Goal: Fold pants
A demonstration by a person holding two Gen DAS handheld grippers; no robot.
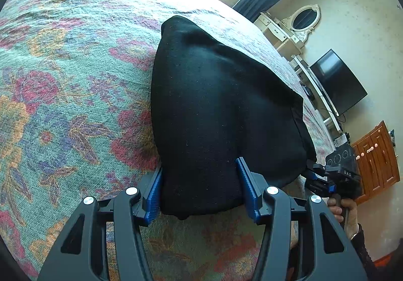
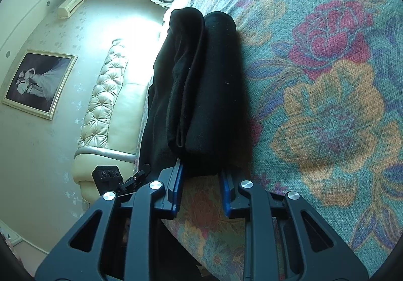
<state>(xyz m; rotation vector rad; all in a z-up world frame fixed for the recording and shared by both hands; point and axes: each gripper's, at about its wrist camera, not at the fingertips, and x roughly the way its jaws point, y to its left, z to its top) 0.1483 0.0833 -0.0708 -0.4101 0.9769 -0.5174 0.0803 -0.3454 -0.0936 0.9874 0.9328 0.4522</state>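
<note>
The black pants (image 1: 221, 114) lie folded on the floral bedspread (image 1: 63, 94), filling the middle of the left wrist view. The left gripper (image 1: 200, 189) stands about half open, both blue pads pressed against the near end of the bundle, which bulges between them. At 4 o'clock in that view the right gripper (image 1: 318, 176) shows from outside, held by a hand (image 1: 343, 213) in a dark sleeve; only here appear the television (image 1: 337, 82) and the oval mirror (image 1: 304, 19).

The right wrist view alone shows the stacked layers edge-on. There the right gripper (image 2: 201, 181) is nearly closed, pinching the pants' near edge. A framed picture (image 2: 37, 82) hangs at 9 o'clock, beside a tufted headboard (image 2: 105, 94).
</note>
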